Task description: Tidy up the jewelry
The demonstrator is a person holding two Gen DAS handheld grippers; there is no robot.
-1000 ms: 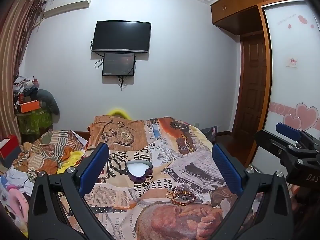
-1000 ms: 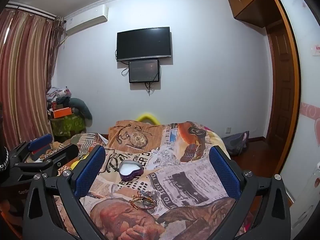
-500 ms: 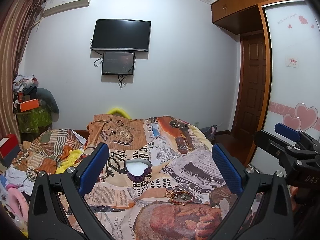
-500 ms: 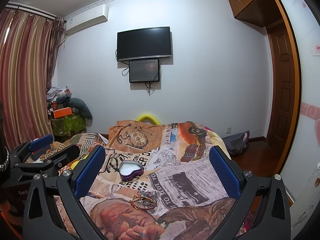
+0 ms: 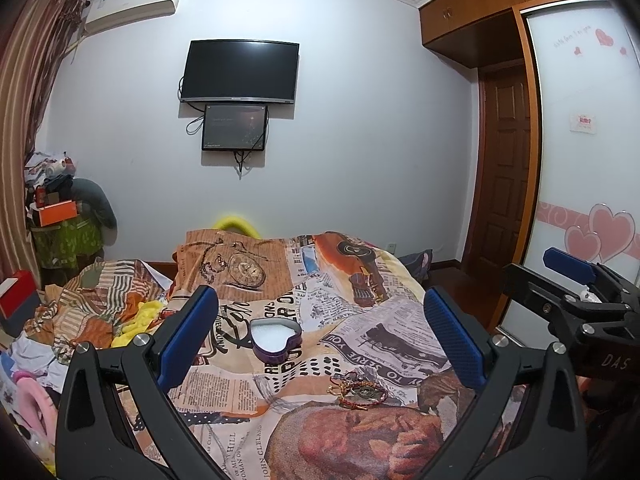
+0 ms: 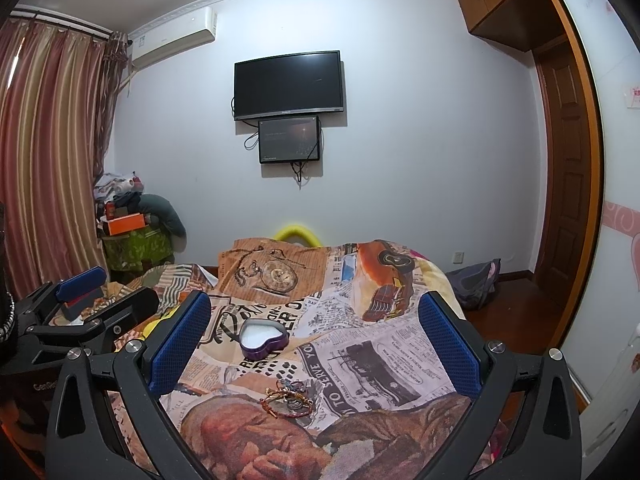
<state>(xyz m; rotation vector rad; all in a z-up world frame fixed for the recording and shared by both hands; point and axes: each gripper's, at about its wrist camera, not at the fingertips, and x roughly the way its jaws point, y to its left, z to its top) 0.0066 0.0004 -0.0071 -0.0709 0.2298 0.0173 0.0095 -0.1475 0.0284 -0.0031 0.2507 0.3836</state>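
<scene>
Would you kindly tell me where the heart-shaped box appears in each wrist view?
Left wrist: the heart-shaped box sits on the bedspread left of centre, beyond the jewelry pile.
Right wrist: the box sits left of centre, nearer the left finger.
Shared landmark: the wall television.

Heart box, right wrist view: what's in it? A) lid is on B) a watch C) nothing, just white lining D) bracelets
C: the heart box sits open on the bed showing only white lining, while the bracelets lie in a pile on the bedspread nearer the camera, apart from it.
</scene>
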